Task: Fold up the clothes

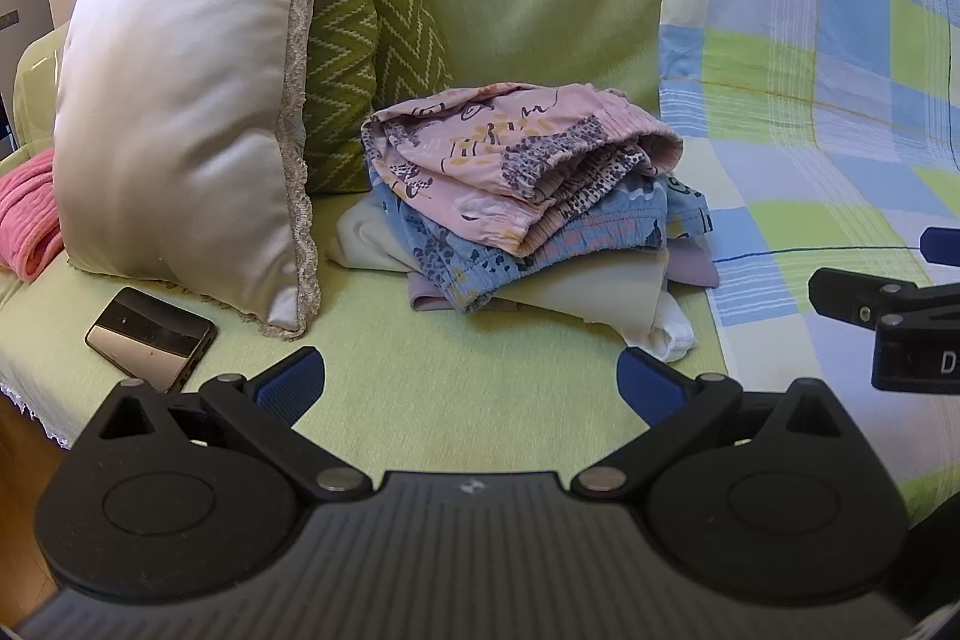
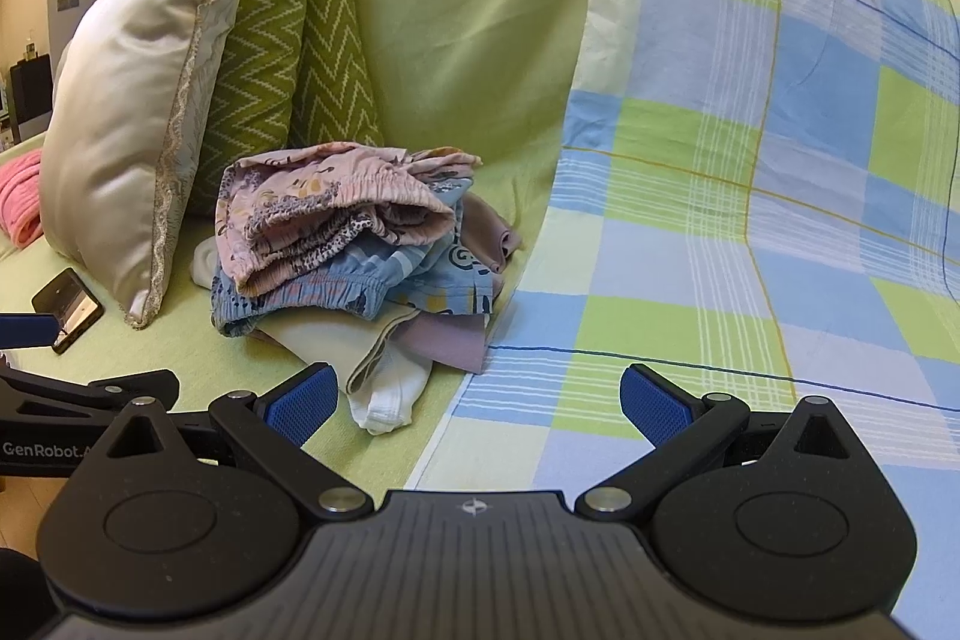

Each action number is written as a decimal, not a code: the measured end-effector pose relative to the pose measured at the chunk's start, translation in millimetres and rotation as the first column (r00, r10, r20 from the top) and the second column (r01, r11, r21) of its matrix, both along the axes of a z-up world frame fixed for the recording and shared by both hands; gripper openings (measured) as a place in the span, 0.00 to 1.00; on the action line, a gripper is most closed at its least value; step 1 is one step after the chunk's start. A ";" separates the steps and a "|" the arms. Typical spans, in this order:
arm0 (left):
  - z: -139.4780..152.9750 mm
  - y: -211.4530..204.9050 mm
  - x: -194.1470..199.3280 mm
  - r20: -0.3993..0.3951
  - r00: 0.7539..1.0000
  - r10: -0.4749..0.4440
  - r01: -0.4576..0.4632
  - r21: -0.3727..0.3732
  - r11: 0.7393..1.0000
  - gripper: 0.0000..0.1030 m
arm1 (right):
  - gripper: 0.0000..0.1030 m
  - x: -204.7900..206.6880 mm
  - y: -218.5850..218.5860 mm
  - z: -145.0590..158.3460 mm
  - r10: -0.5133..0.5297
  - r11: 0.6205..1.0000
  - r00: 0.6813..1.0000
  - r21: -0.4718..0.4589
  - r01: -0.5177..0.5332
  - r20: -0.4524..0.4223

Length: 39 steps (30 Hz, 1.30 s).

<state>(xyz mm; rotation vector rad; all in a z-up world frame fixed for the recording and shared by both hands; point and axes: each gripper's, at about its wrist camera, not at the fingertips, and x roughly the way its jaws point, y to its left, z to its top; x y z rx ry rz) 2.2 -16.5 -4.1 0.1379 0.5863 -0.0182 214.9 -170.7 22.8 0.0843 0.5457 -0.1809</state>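
While the left gripper (image 1: pixel 471 385) hovers with its fingers spread wide over the green sofa cover (image 1: pixel 420 400), the pile of folded clothes (image 1: pixel 522 196) sits ahead, beside the cream cushion (image 1: pixel 180 112), near a phone (image 1: pixel 150 337). From the right wrist, the right gripper (image 2: pixel 480 403) gapes empty too, the pile (image 2: pixel 348 244) touching the checked blanket (image 2: pixel 750 220).

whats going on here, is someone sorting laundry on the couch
A person holds a two-finger gripper in each hand, facing a pile of clothes on a green-covered sofa. The left gripper and right gripper are both open and hold nothing. A pink patterned garment tops the pile, a blue one beneath it. Nothing is spread out for folding. A phone lies by the cream pillow.
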 end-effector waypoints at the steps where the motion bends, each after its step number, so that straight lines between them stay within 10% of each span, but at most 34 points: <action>1: 2.0 0.8 -1.8 0.014 1.000 -0.008 0.008 -0.008 1.000 0.99 | 1.00 0.5 -1.4 0.4 0.000 1.000 1.000 0.008 0.000 -0.003; 4: 9.0 3.9 -3.0 0.074 0.994 -0.083 0.084 -0.012 0.996 0.99 | 1.00 1.1 -5.2 6.9 0.033 0.999 0.999 0.011 -0.033 0.021; 9: 7.7 -1.7 13.1 0.178 0.952 -0.249 0.198 0.263 0.944 0.99 | 1.00 6.1 7.5 27.8 0.097 0.944 0.981 -0.328 -0.037 0.168; 17: -1.0 -4.2 58.4 0.139 0.860 -0.492 0.389 0.445 0.806 0.96 | 0.90 72.3 -9.8 18.9 0.334 0.903 0.939 -0.314 -0.292 0.086; 22: -8.4 -4.1 81.1 0.074 0.758 -0.648 0.481 0.607 0.632 0.78 | 0.55 87.7 -14.0 0.5 0.371 0.913 0.928 -0.200 -0.356 0.041; 33: -37.1 -2.9 101.5 -0.137 0.532 -0.835 0.493 0.853 0.173 0.69 | 0.64 82.9 -15.1 -5.8 0.328 0.945 0.943 -0.016 -0.327 0.057; 37: -38.7 -10.5 112.2 -0.141 0.531 -0.835 0.471 0.869 0.152 0.30 | 0.56 81.6 -9.7 -4.2 0.318 0.943 0.946 0.088 -0.322 0.055; 39: -28.4 -11.0 119.8 -0.113 0.559 -0.821 0.487 0.846 0.216 0.09 | 0.54 80.3 -5.4 -4.4 0.312 0.937 0.948 0.146 -0.317 0.060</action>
